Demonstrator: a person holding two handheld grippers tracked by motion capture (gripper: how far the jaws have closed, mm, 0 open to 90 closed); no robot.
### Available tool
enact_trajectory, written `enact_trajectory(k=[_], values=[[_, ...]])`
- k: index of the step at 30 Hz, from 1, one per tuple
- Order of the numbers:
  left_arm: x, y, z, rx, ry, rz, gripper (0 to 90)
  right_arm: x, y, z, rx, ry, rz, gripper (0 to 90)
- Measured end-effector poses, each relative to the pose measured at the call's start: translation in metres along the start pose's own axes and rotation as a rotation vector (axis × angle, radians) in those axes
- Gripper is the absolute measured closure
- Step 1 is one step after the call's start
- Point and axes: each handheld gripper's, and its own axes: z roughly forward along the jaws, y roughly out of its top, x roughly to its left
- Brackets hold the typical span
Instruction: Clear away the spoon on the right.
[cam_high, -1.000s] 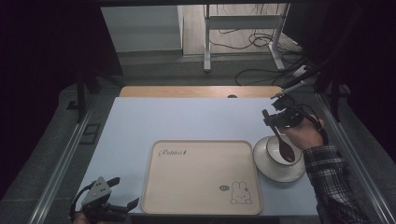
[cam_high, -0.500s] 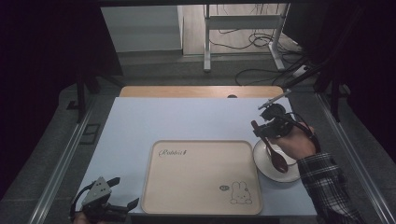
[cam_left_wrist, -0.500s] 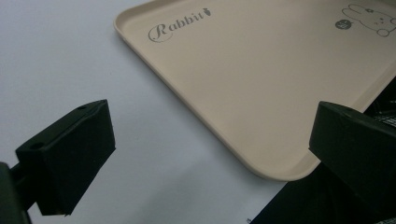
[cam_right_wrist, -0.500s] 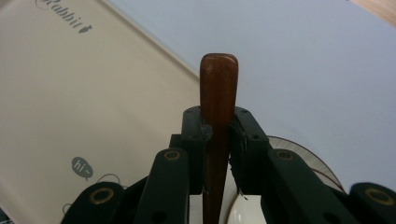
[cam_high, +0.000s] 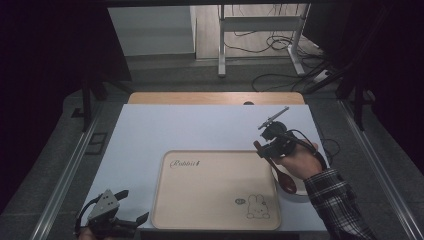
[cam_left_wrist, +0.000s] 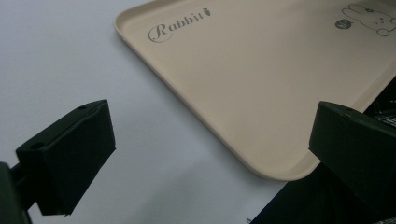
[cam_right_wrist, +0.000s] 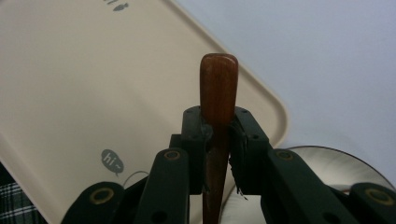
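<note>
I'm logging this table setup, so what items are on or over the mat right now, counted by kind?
Trays: 1, the beige tray
Spoons: 1, the wooden spoon clamped in the right tool
Bowls: 1, the white bowl beside the tray
Total: 3

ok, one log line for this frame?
right gripper: shut on wooden spoon | spoon over tray edge, beside bowl | left gripper: open, idle

Tray (cam_high: 215, 187) lies lower centre on the table (cam_high: 165, 125). Bowl (cam_high: 300, 191) sits just right of the tray. Spoon (cam_high: 281, 174) hangs over the tray's right edge and the bowl. Left gripper (cam_high: 131, 206) sits lower left.
</note>
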Motion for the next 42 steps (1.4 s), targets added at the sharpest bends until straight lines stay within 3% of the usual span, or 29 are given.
enact_trajectory(k=[7,21,32,39,42], values=[[0.000,0.000,0.000,0.000,-0.001,-0.002,0.2,0.019,0.005,0.019,0.048,0.037,-0.031,77.2],[0.000,0.000,0.000,-0.001,-0.002,0.001,0.4,0.045,0.014,0.052,0.118,0.084,-0.072,77.2],[0.000,0.000,0.000,-0.002,-0.003,0.002,0.4,0.052,0.007,0.084,0.181,0.113,-0.051,77.2],[0.000,0.000,0.000,-0.002,-0.003,0.003,0.5,0.057,0.000,0.100,0.223,0.122,-0.069,76.5],[0.000,0.000,0.000,-0.003,-0.002,0.003,0.5,0.057,-0.004,0.106,0.223,0.123,-0.077,70.5]])
